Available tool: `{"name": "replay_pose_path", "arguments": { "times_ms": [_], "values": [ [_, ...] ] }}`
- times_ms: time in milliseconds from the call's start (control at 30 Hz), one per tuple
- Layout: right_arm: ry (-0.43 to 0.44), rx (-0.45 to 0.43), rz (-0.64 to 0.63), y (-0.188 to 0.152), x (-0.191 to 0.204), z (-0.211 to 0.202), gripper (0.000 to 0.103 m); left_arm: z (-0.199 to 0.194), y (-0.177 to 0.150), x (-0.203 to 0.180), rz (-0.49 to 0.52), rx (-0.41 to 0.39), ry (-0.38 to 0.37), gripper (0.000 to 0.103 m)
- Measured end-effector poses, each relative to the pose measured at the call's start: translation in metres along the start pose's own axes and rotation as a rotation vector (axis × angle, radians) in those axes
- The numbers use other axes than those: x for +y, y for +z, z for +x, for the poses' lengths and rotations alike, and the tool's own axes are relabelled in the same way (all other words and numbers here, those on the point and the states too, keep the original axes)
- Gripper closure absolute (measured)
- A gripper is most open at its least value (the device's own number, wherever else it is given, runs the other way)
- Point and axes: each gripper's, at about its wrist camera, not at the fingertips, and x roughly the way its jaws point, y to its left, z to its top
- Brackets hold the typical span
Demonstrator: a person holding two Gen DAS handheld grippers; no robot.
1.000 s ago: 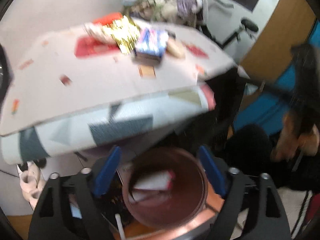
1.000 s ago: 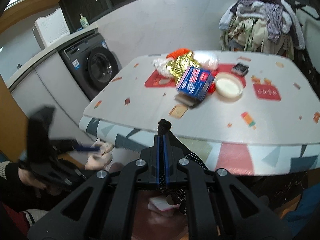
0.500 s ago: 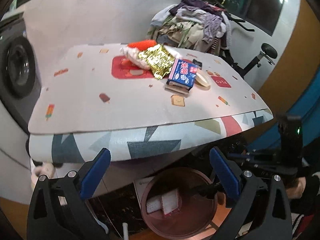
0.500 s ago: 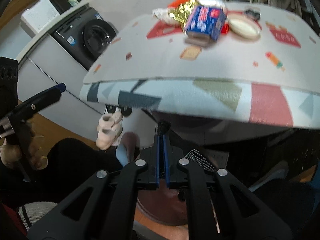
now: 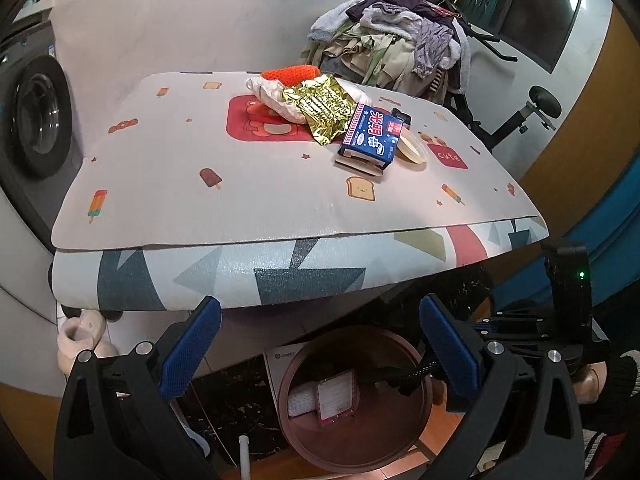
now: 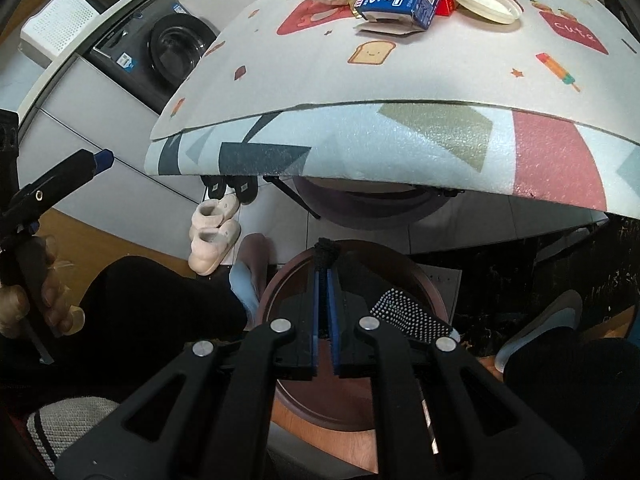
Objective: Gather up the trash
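From my feed the left gripper [image 5: 320,344] is spread wide with nothing in it, hanging over the brown bin [image 5: 356,436] on the floor under the desk's near edge. My right gripper [image 6: 325,276] is clamped on a black strip [image 6: 326,254] poking up past the fingertips, right above that same bin, with a dotted black piece [image 6: 408,314] hanging beside it. Two pale packets [image 5: 330,394] lie flat in the bottom of the bin. Up on the desk [image 5: 248,208], toward its far right corner, there's a blue milk carton [image 5: 374,134], a gold foil wrapper [image 5: 324,106] and a white lid [image 5: 412,148], all bunched together.
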Motion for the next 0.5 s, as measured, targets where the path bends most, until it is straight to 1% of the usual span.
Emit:
{"name": "replay_pose_path", "arguments": {
  "times_ms": [200, 267, 300, 333, 367, 400, 467, 500],
  "values": [
    [0.015, 0.023, -0.024, -0.0018, 0.0051, 0.0036, 0.091, 0.0016, -0.0017, -0.0015, 0.003, 0.007, -0.003, 0.006],
    [0.016, 0.024, -0.028, -0.0015, 0.0059, 0.0042, 0.087, 0.002, -0.0017, -0.0017, 0.004, 0.007, -0.004, 0.006],
    [0.015, 0.025, -0.029, -0.0018, 0.0054, 0.0041, 0.079, 0.002, -0.0018, -0.0017, 0.004, 0.007, -0.004, 0.006],
    [0.01, 0.027, -0.028, -0.0018, 0.0052, 0.0044, 0.06, 0.002, -0.0017, -0.0016, 0.003, 0.008, -0.004, 0.006],
    [-0.005, 0.029, -0.027, -0.002, 0.0048, 0.0051, 0.046, 0.0021, -0.002, -0.0016, 0.002, 0.008, -0.004, 0.006],
    [-0.019, 0.03, -0.028, -0.0022, 0.004, 0.0056, 0.024, 0.0021, -0.0022, -0.0016, 0.001, 0.008, -0.004, 0.006],
    [-0.039, 0.034, -0.026, -0.0026, 0.0024, 0.0062, 0.016, 0.0026, -0.0029, -0.0015, -0.001, 0.009, -0.002, 0.006],
    [-0.045, 0.038, -0.025, -0.0026, 0.0017, 0.0073, 0.009, 0.0026, -0.0033, -0.0013, -0.002, 0.009, -0.003, 0.006]
  ]
}}
